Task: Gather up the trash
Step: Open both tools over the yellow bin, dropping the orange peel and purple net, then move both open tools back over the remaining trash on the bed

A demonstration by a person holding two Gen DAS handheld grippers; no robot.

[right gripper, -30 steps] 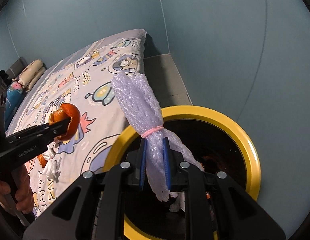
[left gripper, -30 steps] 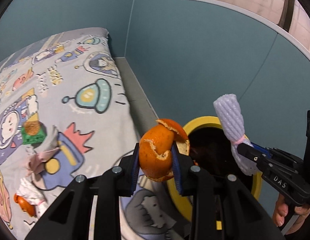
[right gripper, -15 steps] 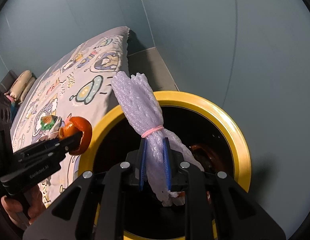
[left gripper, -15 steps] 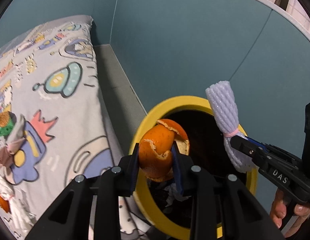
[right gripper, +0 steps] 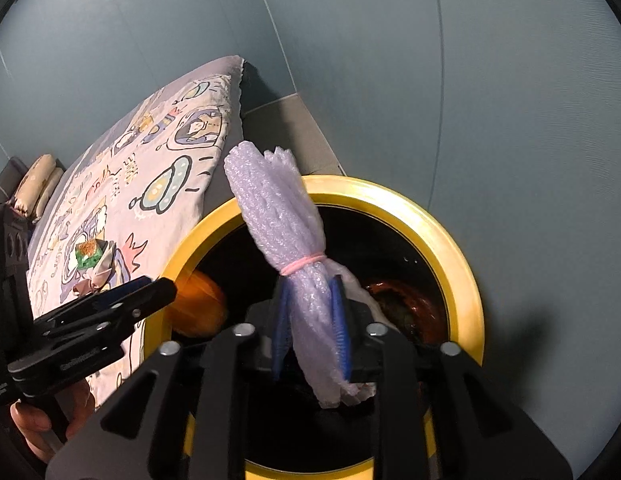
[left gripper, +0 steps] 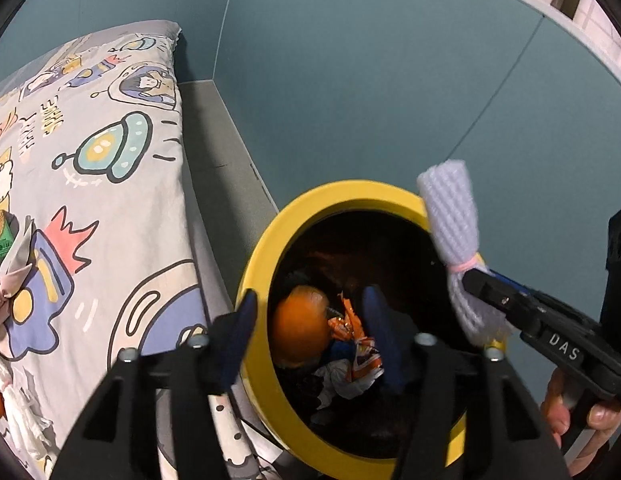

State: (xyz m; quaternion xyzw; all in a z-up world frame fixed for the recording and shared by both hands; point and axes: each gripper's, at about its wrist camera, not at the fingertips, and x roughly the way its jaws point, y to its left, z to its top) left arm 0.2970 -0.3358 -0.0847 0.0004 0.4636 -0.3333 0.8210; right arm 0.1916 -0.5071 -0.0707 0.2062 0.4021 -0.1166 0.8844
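Observation:
A yellow-rimmed black bin [left gripper: 262,264] stands beside the bed. My left gripper [left gripper: 310,316] hangs over its mouth with jaws opening wide. The orange peel [left gripper: 300,332] is loose below them, inside the bin, and shows as an orange blur [right gripper: 198,308] in the right wrist view. My right gripper [right gripper: 310,320] hovers over the bin [right gripper: 450,240], its jaws opening. A white foam net bundle [right gripper: 278,216] tied with a pink band still stands between the pads, which touch it. In the left wrist view the bundle [left gripper: 454,216] sticks up from the right gripper [left gripper: 476,284].
The bed's cartoon sheet [left gripper: 90,160] carries a green packet [right gripper: 88,254], crumpled tissue [left gripper: 10,280] and a white wad [left gripper: 18,400]. Wrappers [left gripper: 358,344] lie in the bin. Teal walls close in behind and to the right. A hand [left gripper: 570,412] grips the right handle.
Both grippers moved from beside the bed to over the bin's mouth. The left jaws spread and the orange peel dropped into the bin. The right jaws widened slightly around the foam bundle.

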